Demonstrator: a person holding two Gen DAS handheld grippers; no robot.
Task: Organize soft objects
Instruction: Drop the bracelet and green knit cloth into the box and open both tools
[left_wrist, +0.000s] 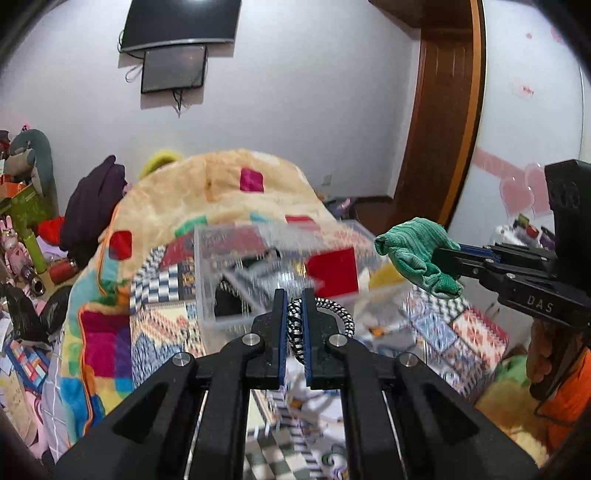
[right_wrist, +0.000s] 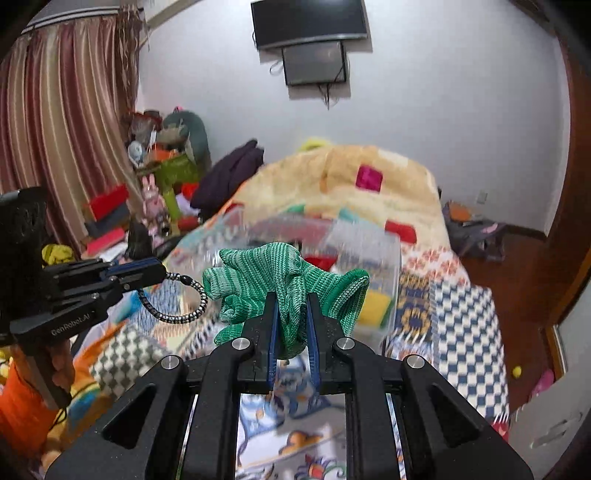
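The left gripper (left_wrist: 294, 310) clamped a black-and-white braided cord loop (left_wrist: 334, 314), the right gripper (right_wrist: 291, 317) pinched a crumpled green knitted glove (right_wrist: 284, 273), both aloft above the blurred clear plastic box (left_wrist: 229, 258) on the patterned bed (right_wrist: 465, 314).

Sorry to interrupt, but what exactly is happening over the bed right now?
A person holds a gripper in each hand above the bed. The left gripper is shut on a black-and-white braided cord loop; the right gripper is shut on a green knit glove. Both hang in the air near a clear plastic bin.
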